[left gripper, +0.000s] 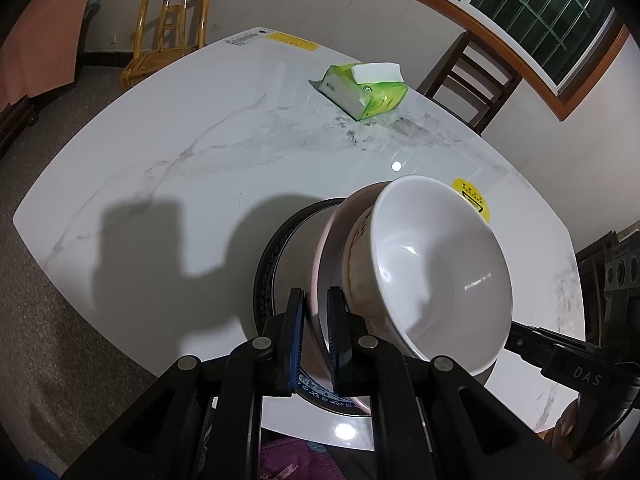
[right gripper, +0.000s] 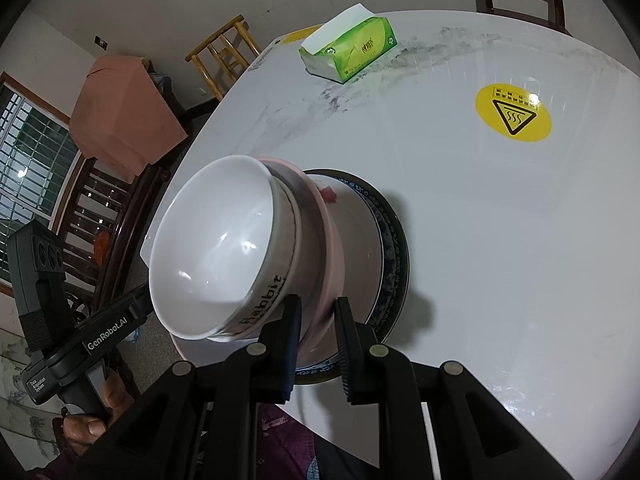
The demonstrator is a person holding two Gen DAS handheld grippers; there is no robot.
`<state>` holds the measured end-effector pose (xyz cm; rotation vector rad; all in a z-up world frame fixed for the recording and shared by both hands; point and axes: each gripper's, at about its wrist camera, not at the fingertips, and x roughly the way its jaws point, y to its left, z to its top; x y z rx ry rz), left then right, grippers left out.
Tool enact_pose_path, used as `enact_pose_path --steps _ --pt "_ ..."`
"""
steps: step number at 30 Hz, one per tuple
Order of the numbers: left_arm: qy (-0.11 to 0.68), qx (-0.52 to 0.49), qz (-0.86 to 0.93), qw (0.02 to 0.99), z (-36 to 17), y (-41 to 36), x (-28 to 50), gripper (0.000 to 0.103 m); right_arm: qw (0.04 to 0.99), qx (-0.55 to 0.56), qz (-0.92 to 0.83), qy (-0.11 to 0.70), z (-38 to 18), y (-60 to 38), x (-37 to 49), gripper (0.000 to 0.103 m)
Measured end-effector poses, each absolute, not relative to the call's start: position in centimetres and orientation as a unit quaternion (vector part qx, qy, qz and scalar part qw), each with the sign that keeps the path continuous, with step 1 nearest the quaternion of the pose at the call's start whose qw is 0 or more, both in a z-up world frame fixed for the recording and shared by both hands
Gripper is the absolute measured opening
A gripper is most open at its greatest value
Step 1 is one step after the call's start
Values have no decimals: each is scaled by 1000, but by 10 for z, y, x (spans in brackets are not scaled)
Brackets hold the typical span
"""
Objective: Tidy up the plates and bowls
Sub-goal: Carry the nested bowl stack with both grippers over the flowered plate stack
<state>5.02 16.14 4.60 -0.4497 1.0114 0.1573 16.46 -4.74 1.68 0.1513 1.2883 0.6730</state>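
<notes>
Glossy ceramic bowl (left gripper: 436,272), polished marble table (left gripper: 180,152)

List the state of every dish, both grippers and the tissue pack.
white bowl: tilted, nested on top
pink plate: tilted, stacked under it
blue-rimmed plate: bottom of stack
left gripper: shut on pink plate
right gripper: shut on pink plate
tissue pack: open, tissue protruding

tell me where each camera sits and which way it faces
Left wrist: on the left hand-held gripper, angled down at the stacked dishes; its fingers clamp the pink plate rim.
Right wrist: on the right hand-held gripper, angled down at the same stack; a hand shows.
Shared: white bowl, tissue pack, yellow sticker.
</notes>
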Motion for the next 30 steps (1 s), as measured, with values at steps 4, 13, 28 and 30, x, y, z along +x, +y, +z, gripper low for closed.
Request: enact_pose_path --steps 4,13,28,30 --pt "480 -212 75 848 46 161 51 7 745 69 307 588 16 -47 165 17" --pt "480 -214 74 848 46 162 51 7 745 72 308 587 14 -47 166 18" --pt "476 -209 72 851 47 161 53 8 745 81 308 586 13 -48 169 18" --pt "475 -207 72 852 47 160 53 8 745 80 309 585 12 -47 169 18"
